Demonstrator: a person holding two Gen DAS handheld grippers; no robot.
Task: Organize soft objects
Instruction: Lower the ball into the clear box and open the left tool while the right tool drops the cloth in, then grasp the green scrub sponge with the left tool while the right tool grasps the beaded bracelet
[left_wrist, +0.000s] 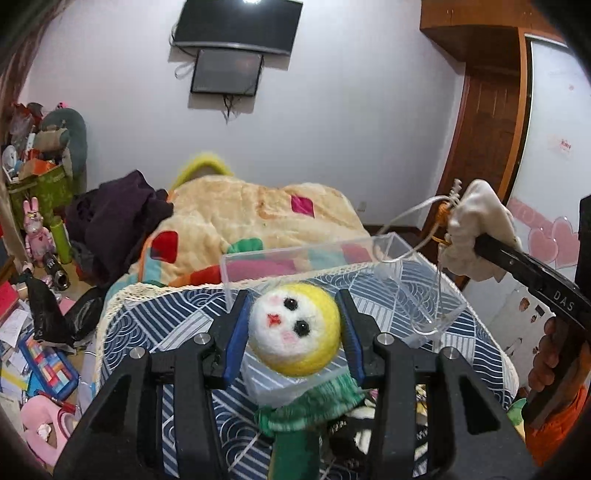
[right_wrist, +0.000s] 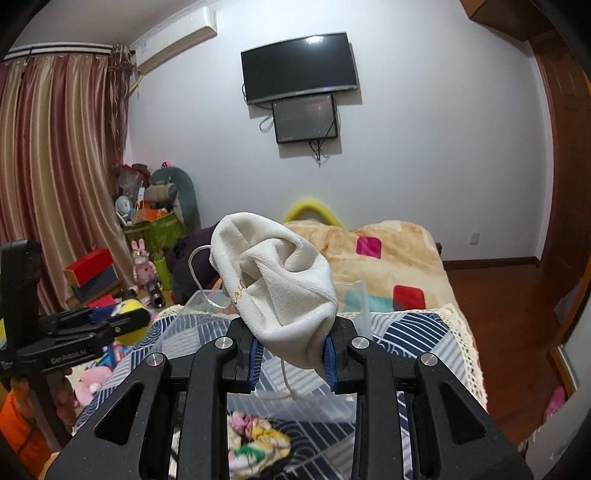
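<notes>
My left gripper (left_wrist: 293, 332) is shut on a felt doll (left_wrist: 293, 328) with a white face, yellow hood and green body, held above the blue patterned cloth (left_wrist: 155, 325). My right gripper (right_wrist: 291, 354) is shut on a white drawstring pouch (right_wrist: 280, 273), its cord hanging down. The pouch also shows in the left wrist view (left_wrist: 476, 236), raised at the right above a clear plastic box (left_wrist: 388, 269). The box shows behind the pouch in the right wrist view (right_wrist: 354, 299). The left gripper and doll show at the left of the right wrist view (right_wrist: 125, 321).
A bed with a beige blanket (left_wrist: 258, 210) lies beyond the cloth-covered surface. A colourful soft item (right_wrist: 255, 443) lies under my right gripper. Toys, boxes and papers clutter the floor at the left (left_wrist: 33, 354). A wooden door (left_wrist: 487, 122) is at the right.
</notes>
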